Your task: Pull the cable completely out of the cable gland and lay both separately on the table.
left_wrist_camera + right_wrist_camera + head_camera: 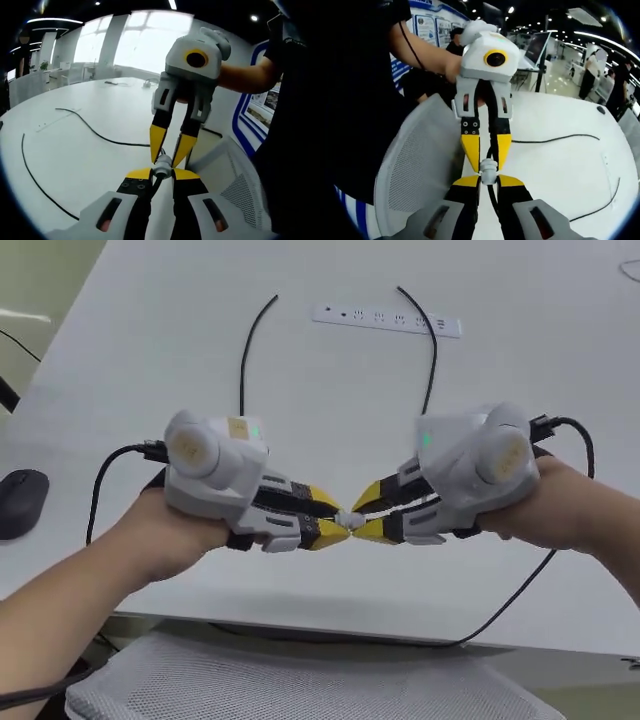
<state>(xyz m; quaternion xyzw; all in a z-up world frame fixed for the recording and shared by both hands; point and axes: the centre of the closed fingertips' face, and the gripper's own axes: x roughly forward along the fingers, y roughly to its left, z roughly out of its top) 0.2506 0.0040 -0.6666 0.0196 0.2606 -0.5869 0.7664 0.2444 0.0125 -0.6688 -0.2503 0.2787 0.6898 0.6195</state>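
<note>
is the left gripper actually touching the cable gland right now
Touching. In the left gripper view the cable gland sits pinched between the left gripper's two yellow jaw tips, with no gap on either side.

Wall posters (pixel 427 25) too blurred; no legible text.

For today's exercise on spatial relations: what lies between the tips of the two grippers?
The small pale cable gland, between the left gripper and right gripper, whose tips nearly meet; clearest in the head view.
</note>
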